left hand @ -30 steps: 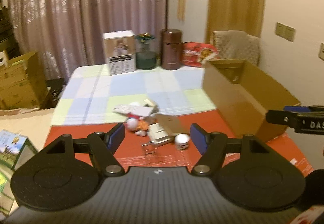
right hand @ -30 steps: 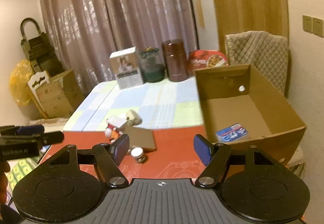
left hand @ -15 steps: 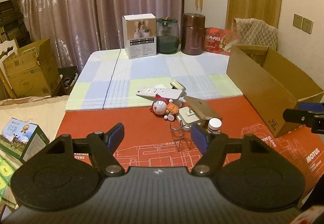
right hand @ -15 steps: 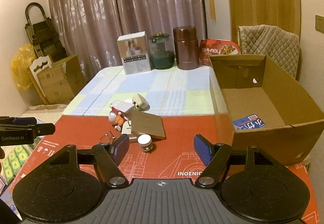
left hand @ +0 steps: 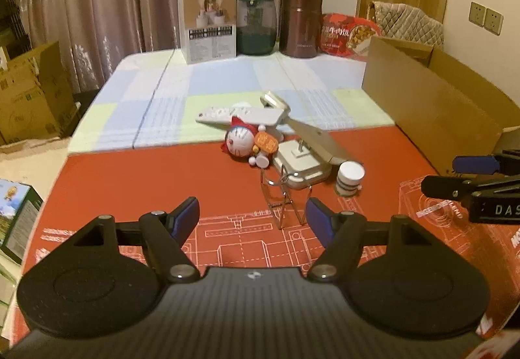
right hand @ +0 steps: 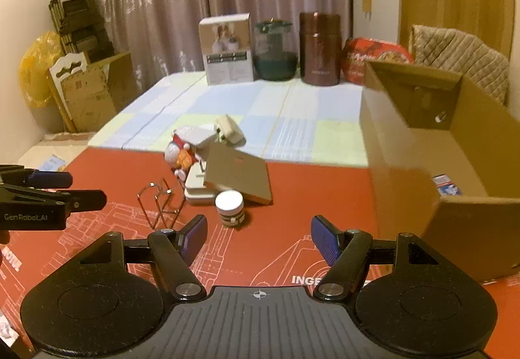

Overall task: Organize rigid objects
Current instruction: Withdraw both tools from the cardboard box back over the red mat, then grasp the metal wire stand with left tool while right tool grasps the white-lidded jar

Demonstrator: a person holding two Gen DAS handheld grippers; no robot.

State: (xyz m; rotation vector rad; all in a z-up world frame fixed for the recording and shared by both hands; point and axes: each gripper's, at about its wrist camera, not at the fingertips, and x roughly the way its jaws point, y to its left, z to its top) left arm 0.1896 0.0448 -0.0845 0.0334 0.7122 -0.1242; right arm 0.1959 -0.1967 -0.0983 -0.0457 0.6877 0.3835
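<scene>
A pile of small objects lies on the red mat (left hand: 130, 183): a Doraemon toy (left hand: 242, 139), a white charger box (left hand: 304, 165), a tan flat box (left hand: 317, 138), a white-lidded small jar (left hand: 349, 177), a wire stand (left hand: 282, 196) and a white remote (left hand: 227, 113). The pile also shows in the right wrist view, with the jar (right hand: 229, 208) and wire stand (right hand: 161, 199) nearest. My left gripper (left hand: 253, 217) is open and empty, just short of the wire stand. My right gripper (right hand: 259, 235) is open and empty, near the jar. An open cardboard box (right hand: 438, 144) stands to the right.
A blue card (right hand: 447, 185) lies in the cardboard box. At the table's back stand a white carton (left hand: 208, 24), a green jar (left hand: 256, 24), a brown canister (left hand: 300, 22) and a red food pack (left hand: 346, 32). Cardboard boxes (left hand: 29, 89) sit on the floor left.
Both grippers have moved forward and lower toward the pile, which now looks larger and nearer. Both stay open and empty.
</scene>
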